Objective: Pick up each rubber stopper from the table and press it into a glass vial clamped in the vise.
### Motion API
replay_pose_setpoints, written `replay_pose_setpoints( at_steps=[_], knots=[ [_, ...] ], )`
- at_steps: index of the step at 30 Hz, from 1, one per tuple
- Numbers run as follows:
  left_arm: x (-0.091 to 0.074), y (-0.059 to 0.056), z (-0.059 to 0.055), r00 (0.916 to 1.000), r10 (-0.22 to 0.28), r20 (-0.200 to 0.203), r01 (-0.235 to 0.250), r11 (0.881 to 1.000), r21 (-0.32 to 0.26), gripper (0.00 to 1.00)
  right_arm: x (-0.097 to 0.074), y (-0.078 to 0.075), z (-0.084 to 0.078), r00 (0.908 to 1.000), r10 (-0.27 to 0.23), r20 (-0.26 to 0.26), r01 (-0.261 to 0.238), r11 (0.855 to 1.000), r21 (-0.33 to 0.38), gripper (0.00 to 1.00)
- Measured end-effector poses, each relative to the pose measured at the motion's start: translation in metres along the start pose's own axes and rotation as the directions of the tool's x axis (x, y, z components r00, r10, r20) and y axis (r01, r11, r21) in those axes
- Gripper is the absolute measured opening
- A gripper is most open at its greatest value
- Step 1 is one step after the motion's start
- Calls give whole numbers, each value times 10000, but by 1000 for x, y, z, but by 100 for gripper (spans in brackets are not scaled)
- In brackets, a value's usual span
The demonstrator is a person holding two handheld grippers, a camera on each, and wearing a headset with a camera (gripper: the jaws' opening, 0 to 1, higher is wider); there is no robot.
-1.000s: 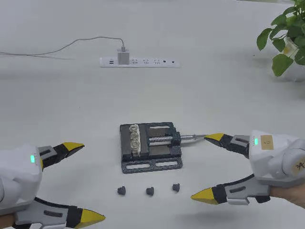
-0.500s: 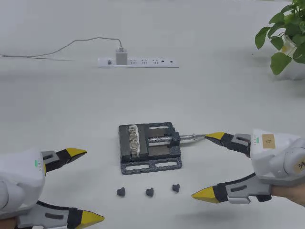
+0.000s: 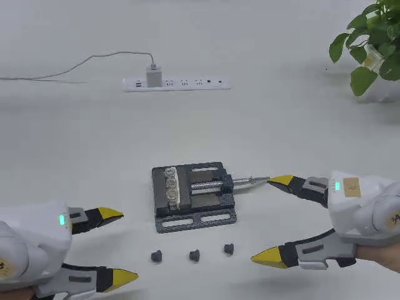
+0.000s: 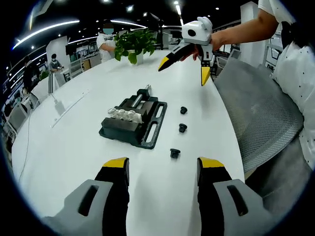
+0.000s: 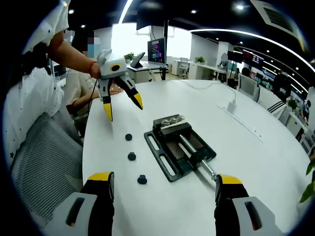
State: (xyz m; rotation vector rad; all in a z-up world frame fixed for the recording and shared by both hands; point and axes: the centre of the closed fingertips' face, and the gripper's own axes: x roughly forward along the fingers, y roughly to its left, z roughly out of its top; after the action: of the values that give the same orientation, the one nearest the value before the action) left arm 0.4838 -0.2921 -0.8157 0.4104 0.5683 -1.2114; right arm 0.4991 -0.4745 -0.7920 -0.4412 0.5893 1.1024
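Observation:
A dark vise (image 3: 215, 201) sits mid-table with three glass vials (image 3: 170, 185) clamped in a row at its left end. Three black rubber stoppers (image 3: 194, 254) lie in a line on the table in front of it. My left gripper (image 3: 119, 245) hovers open at the lower left, just left of the stoppers, and holds nothing. My right gripper (image 3: 270, 219) is open and holds nothing to the right of the vise, near its screw handle. The left gripper view has the vise (image 4: 147, 135), the stoppers (image 4: 182, 128) and the right gripper (image 4: 183, 71) beyond. The right gripper view has the vise (image 5: 170, 160) and stoppers (image 5: 131, 156).
A white power strip (image 3: 177, 83) with a charger and cable lies at the back of the table. A potted plant (image 3: 369, 50) stands at the far right. A mesh chair (image 4: 256, 113) is beside the table edge. People sit in the background.
My left gripper has shifted a little right, toward the stoppers, and its tips look somewhat closer together. The right gripper, vise and stoppers have stayed put; the head camera has drifted slightly.

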Motion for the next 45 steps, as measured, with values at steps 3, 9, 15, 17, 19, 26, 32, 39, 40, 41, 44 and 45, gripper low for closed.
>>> replay_pose_setpoints(
  at_steps=[3, 9, 15, 17, 19, 26, 32, 39, 40, 41, 44, 45],
  knots=[
    [6, -3, -3, 9996, -165, -225, 168, 9997, 149, 46, -1, -1, 0, 10000, -27, 1, 27, 10000, 36, 83],
    [18, -6, -9, 9976, -391, -576, 402, 9990, 182, 32, -3, -3, -2, 10000, -92, -7, 92, 9999, 66, 83],
    [29, -11, -13, 9941, -581, -911, 603, 9980, 212, 22, -4, -3, -4, 10000, -92, -35, 93, 9999, 102, 82],
    [33, -12, -13, 9933, -613, -980, 650, 9973, 348, 20, -4, -3, -5, 10000, -84, -31, 84, 9999, 130, 82],
    [36, -13, -14, 9923, -641, -1059, 681, 9971, 345, 18, -4, -2, -6, 10000, -77, -45, 77, 9999, 142, 82],
    [45, -20, -17, 9884, -871, -1242, 940, 9943, 511, 13, -6, -3, -7, 9999, -105, -67, 106, 9998, 171, 81],
    [47, -21, -16, 9881, -895, -1249, 966, 9940, 521, 11, -7, -3, -7, 9999, -111, -94, 113, 9997, 200, 81],
    [50, -19, -16, 9862, -931, -1371, 1040, 9918, 749, 6, -7, -4, -8, 9998, -140, -121, 143, 9997, 212, 81],
    [50, -19, -17, 9857, -949, -1395, 1061, 9915, 747, 6, -7, -4, -8, 9998, -136, -123, 138, 9997, 220, 81],
    [50, -19, -17, 9855, -957, -1398, 1074, 9911, 790, 6, -7, -4, -8, 9998, -138, -123, 141, 9997, 214, 81],
    [50, -20, -17, 9847, -992, -1435, 1120, 9902, 840, 5, -7, -4, -7, 9998, -146, -110, 149, 9996, 225, 81],
    [50, -20, -17, 9846, -1005, -1433, 1135, 9899, 855, 5, -7, -4, -7, 9998, -144, -105, 147, 9996, 226, 81]
  ],
)
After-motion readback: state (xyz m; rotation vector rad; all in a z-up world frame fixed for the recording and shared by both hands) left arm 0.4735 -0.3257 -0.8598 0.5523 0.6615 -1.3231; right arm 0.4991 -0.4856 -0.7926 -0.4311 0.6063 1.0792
